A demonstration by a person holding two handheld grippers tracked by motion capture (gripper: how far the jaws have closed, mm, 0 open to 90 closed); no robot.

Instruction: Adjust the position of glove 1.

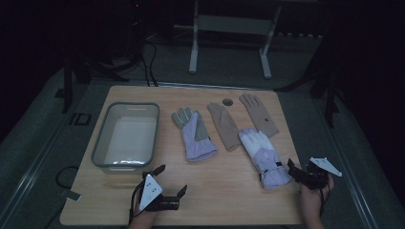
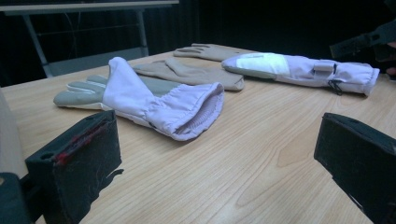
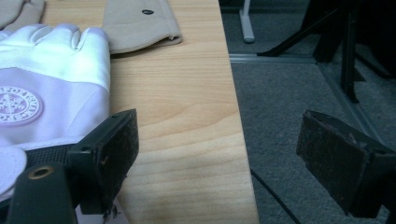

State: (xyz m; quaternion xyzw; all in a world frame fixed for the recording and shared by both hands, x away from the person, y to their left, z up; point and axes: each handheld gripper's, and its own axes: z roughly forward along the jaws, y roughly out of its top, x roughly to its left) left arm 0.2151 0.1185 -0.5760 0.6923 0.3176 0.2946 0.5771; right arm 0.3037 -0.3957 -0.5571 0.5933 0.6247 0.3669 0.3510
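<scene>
Lilac glove (image 1: 265, 160): lies at 4 o'clock on the surface (image 1: 224, 191), cuff toward right tool (image 1: 297, 172).
Right tool: wide, empty.
Left tool (image 1: 168, 180): wide, empty.
Advice: straddle the cuff squarely before closing.

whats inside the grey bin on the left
The grey bin holds nothing visible: its pale floor shows bare. The strip behind its near wall is hidden.

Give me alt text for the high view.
Four gloves lie in a row on a wooden table: two lilac, two tan. A clear bin sits left; open left gripper and right gripper wait near the front.
</scene>
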